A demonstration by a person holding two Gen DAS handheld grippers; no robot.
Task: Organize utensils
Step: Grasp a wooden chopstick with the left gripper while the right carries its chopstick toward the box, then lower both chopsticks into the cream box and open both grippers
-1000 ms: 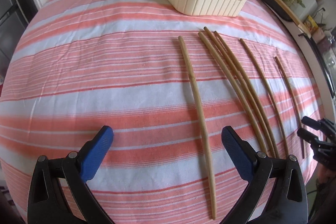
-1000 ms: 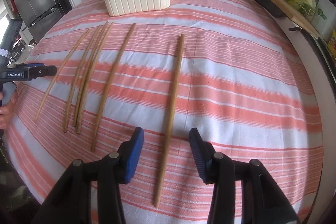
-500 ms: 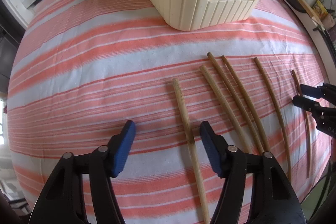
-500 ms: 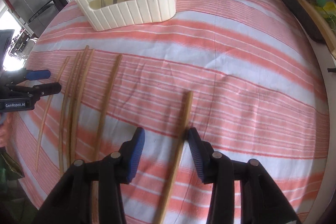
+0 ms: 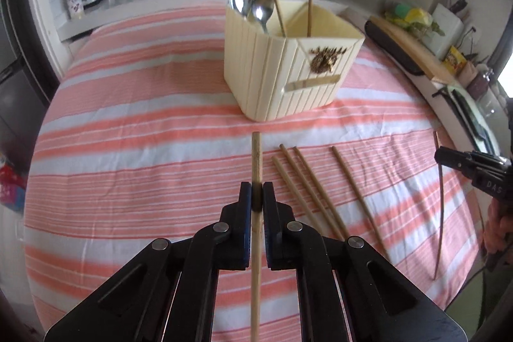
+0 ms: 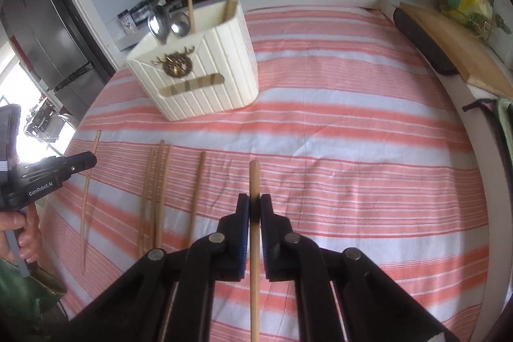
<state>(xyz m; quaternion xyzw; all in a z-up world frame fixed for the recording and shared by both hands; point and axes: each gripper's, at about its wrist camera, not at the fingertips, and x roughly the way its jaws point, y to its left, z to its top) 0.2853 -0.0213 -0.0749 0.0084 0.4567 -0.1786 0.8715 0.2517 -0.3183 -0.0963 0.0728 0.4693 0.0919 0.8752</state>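
Now the left gripper (image 5: 257,201) is clenched on one wooden chopstick (image 5: 256,156), and the right gripper (image 6: 254,207) grasps another (image 6: 254,181). Both sticks are slim, pale and straight, pointing ahead. Next, likely, comes lifting them toward the cream holder (image 5: 288,66) ahead and tipping them upright. More chopsticks (image 5: 307,188) lie just right of the left gripper.

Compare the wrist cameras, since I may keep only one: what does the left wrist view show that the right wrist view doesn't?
Left wrist only: the person's right hand, a small yellow packet. Right wrist only: the left hand and the left gripper's GenRobot.AI label. Both: the left gripper shut on a chopstick, the right gripper on a second chopstick, the cream utensil holder with spoons, loose chopsticks, striped cloth.
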